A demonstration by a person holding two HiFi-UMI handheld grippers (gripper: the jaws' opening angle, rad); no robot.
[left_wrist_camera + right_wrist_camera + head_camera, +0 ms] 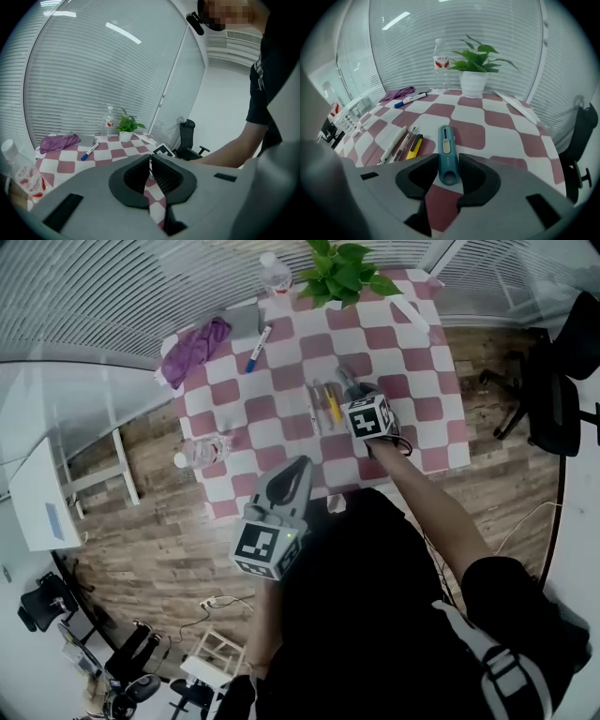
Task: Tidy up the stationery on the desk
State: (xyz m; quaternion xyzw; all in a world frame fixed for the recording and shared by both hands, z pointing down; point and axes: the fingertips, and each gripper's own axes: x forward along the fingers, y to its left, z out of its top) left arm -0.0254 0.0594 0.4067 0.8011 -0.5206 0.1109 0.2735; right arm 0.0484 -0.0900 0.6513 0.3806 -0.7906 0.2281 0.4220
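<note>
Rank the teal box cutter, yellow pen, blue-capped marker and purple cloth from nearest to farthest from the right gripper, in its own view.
1. Teal box cutter, between the right gripper's jaws.
2. Yellow pen, just left of it.
3. Blue-capped marker, far back left.
4. Purple cloth, beyond the marker.

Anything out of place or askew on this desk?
One bottle lies on its side at the left edge of the cloth in the head view, while the other bottle stands upright by the plant. A blue marker lies alone near the purple rag, apart from the pens lined up mid-table.
</note>
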